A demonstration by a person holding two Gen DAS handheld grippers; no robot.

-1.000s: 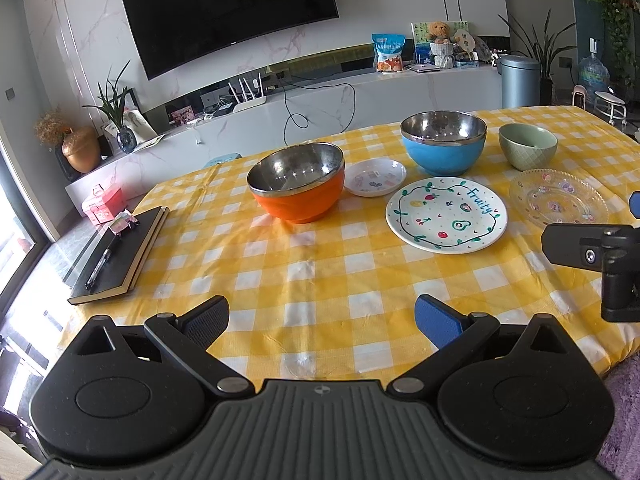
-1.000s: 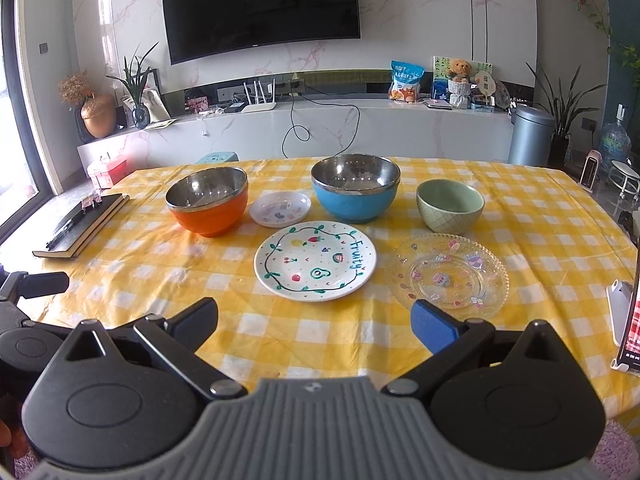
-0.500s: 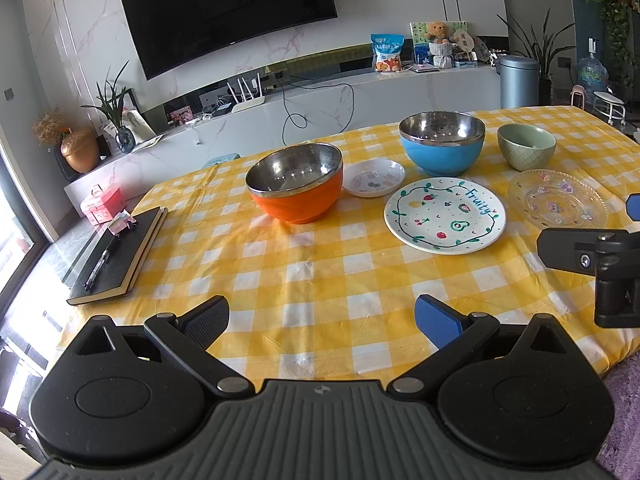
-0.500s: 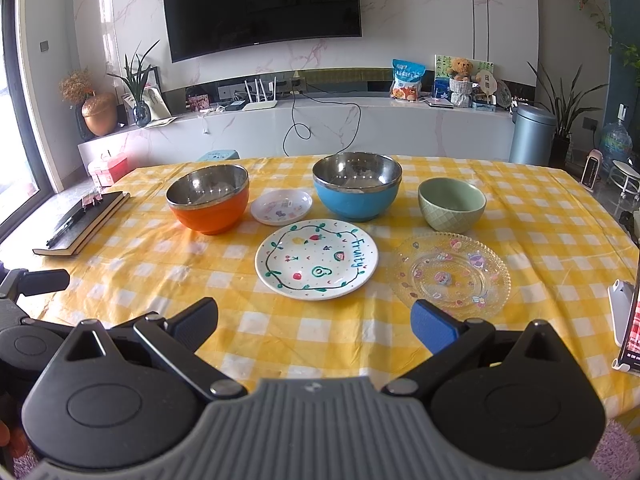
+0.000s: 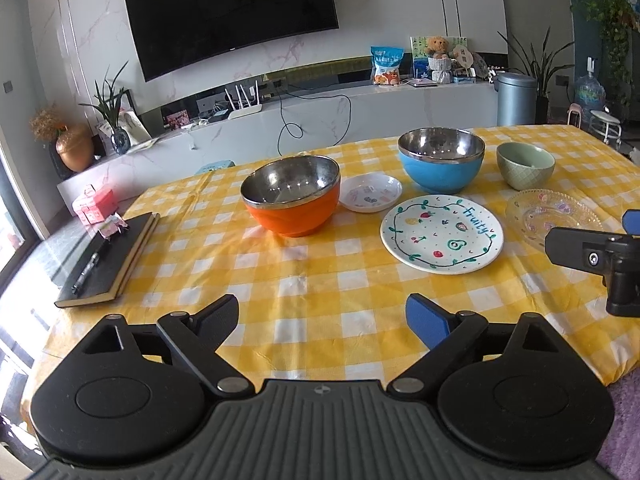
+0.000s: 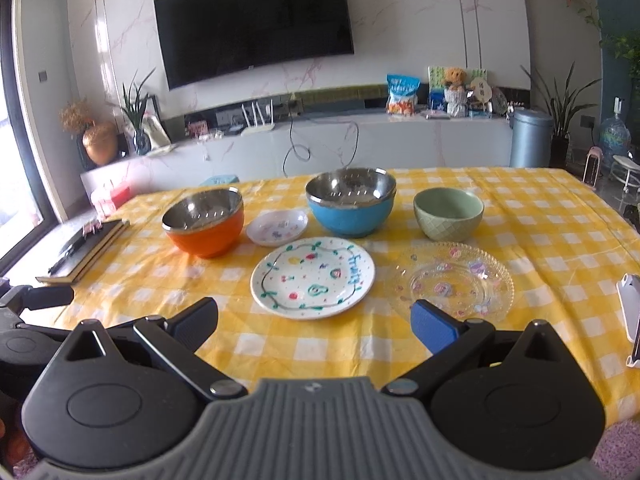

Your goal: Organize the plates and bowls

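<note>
On the yellow checked tablecloth (image 5: 312, 280) stand an orange steel-lined bowl (image 5: 292, 196), a blue steel-lined bowl (image 5: 440, 164) and a small green bowl (image 5: 525, 165). Between them lie a small white saucer (image 5: 370, 198), a white "Fruity" plate (image 5: 442, 232) and a clear glass plate (image 5: 552, 216). The same pieces show in the right wrist view: orange bowl (image 6: 204, 222), saucer (image 6: 277, 227), blue bowl (image 6: 351, 203), green bowl (image 6: 448, 214), Fruity plate (image 6: 313, 277), glass plate (image 6: 454, 280). My left gripper (image 5: 322, 316) and right gripper (image 6: 314, 320) are open and empty at the table's near edge.
A black notebook with a pen (image 5: 104, 260) lies at the table's left edge. A white phone-like object (image 6: 630, 312) sits at the right edge. Behind the table run a low white console (image 5: 320, 116), a TV (image 5: 232, 12) and a grey bin (image 5: 516, 98).
Both grippers have moved forward, closer to the dishes, the right one more so. Both stay open; no dish has moved.
</note>
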